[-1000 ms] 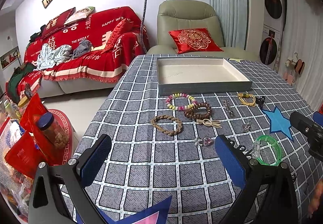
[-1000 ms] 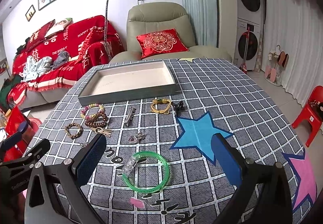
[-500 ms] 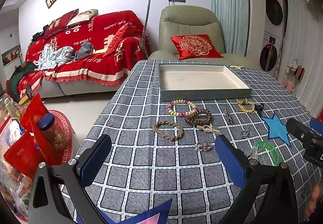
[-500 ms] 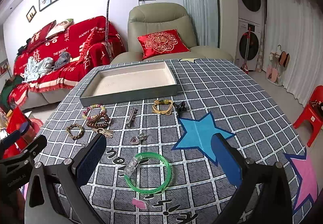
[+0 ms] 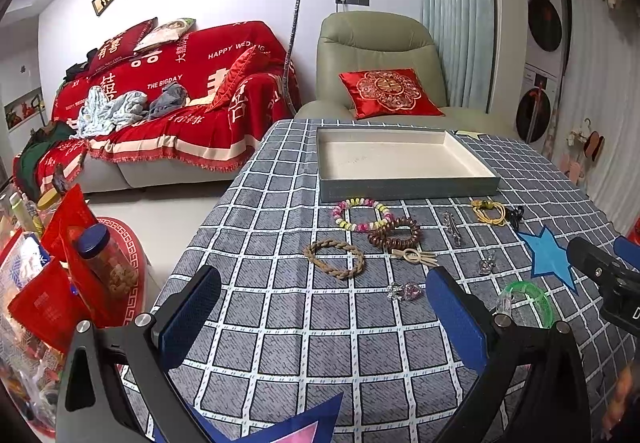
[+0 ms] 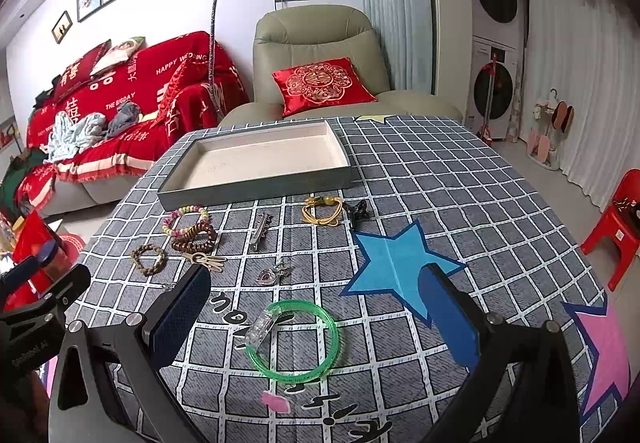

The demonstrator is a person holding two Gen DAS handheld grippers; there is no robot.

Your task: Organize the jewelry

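Note:
An empty grey tray (image 5: 408, 190) (image 6: 256, 189) with a cream inside sits at the far side of the checked tablecloth. In front of it lie a pastel bead bracelet (image 5: 360, 213), a brown bead bracelet (image 5: 394, 234), a braided bracelet (image 5: 334, 258), a yellow cord bracelet (image 6: 322, 209), a hair clip (image 6: 260, 229), a pink heart pendant (image 6: 267, 276) and a green bangle (image 6: 294, 343). My left gripper (image 5: 320, 317) is open and empty above the near cloth. My right gripper (image 6: 314, 315) is open and empty, with the green bangle lying between its fingers on the table.
A blue star (image 6: 394, 263) and a pink star (image 6: 604, 339) are on the cloth. A red sofa (image 5: 168, 103), a green armchair (image 5: 380, 55) and a red stool (image 6: 612, 223) stand around the table. Red snack bags and a jar (image 5: 96, 263) stand left of the table edge.
Both grippers have drawn back and risen slightly, so the table items look a little farther away. The jewelry has not moved and both grippers stay open.

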